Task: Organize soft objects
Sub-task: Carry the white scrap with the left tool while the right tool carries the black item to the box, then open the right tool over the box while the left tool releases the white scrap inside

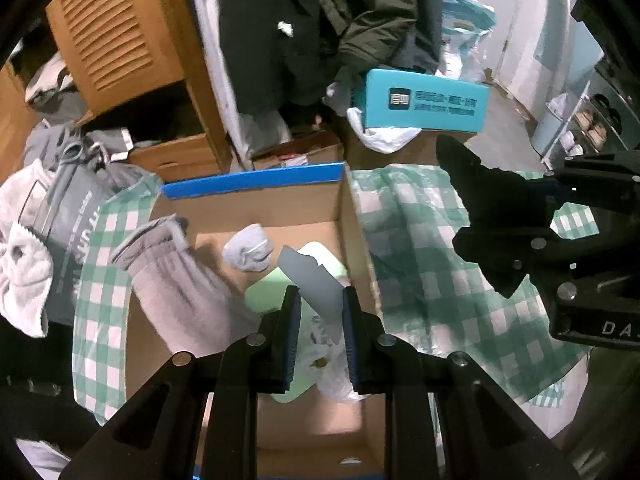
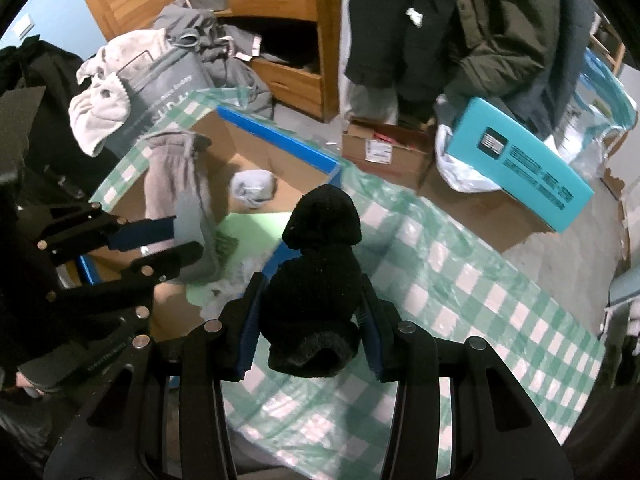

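My left gripper [image 1: 320,300] is shut on a flat grey piece of cloth [image 1: 312,280] and holds it over the open cardboard box [image 1: 352,224]; it also shows in the right wrist view [image 2: 188,236]. In the box lie a balled grey sock [image 1: 248,249], grey sweatpants [image 1: 176,280] draped over the left wall, a light green sheet [image 1: 264,296] and a clear plastic bag [image 1: 332,364]. My right gripper [image 2: 310,304] is shut on a black knit beanie [image 2: 320,264] above the green checked cloth [image 2: 460,300], right of the box [image 2: 280,148].
A teal box [image 1: 424,100] sits on a cardboard carton beyond the checked cloth [image 1: 420,272]. A grey bag [image 1: 72,220] and a white towel [image 1: 20,272] lie left of the box. A wooden cabinet [image 1: 112,32] and hanging dark coats [image 1: 320,20] stand behind.
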Demonstrator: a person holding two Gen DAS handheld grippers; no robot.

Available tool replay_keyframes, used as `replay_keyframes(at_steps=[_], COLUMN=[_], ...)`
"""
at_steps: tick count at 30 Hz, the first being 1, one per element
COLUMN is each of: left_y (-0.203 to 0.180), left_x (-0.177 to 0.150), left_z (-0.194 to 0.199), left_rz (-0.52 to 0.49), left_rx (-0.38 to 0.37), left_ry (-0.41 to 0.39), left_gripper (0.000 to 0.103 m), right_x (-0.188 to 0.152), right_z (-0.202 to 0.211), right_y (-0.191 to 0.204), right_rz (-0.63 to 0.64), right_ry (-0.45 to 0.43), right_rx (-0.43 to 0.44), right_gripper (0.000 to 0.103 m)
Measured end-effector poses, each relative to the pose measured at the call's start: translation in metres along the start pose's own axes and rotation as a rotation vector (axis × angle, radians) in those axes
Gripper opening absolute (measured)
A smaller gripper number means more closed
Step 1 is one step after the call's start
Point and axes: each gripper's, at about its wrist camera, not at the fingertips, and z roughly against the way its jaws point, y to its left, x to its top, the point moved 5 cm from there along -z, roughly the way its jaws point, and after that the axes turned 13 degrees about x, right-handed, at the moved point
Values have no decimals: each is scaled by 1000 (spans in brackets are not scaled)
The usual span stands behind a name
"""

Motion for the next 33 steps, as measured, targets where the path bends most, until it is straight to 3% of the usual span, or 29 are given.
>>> replay_keyframes(at_steps=[22, 33], left_y=[53, 62], left_x=[-30, -36], left_z=[-31, -35], left_rz=[96, 134], left_rx=[37, 46], left_ry=[92, 123], left_gripper=[24, 31], right_x=[33, 31], right_z=[-64, -70], right_y=[44, 44], right_rz=[-13, -18], right_ry=[78, 81], right_rx=[105, 98], right_gripper=[43, 55])
